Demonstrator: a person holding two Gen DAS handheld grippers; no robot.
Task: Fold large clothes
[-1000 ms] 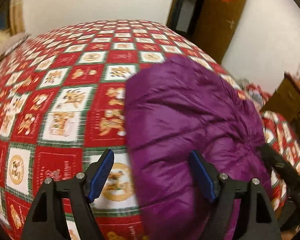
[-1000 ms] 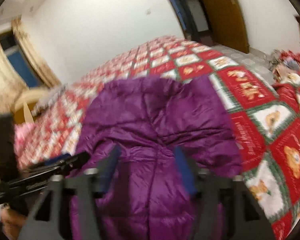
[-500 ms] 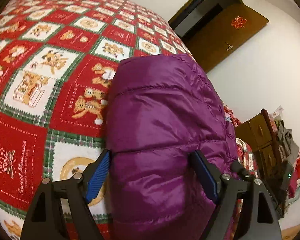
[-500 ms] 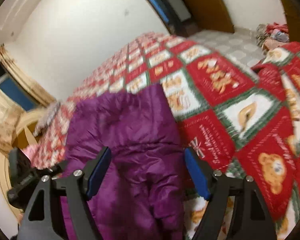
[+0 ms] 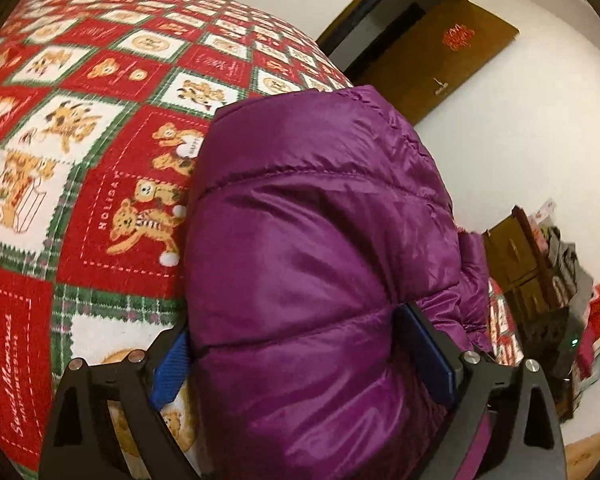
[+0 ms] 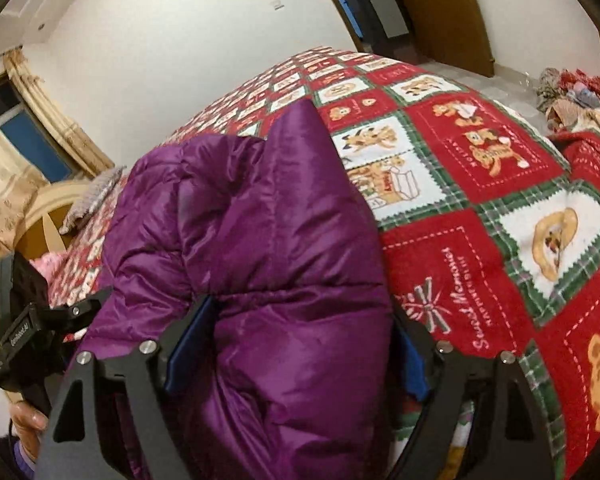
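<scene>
The left tool (image 5: pixel 300 360) straddles a puffy purple quilted jacket (image 5: pixel 320 260), its blue-padded fingers (image 5: pixel 170 368) spread wide against both sides, on a bed's red-and-green teddy-bear patchwork blanket (image 5: pixel 80 140).

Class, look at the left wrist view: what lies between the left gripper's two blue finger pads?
The purple puffer jacket bulges between the left gripper's pads, shown in the left wrist view.
</scene>
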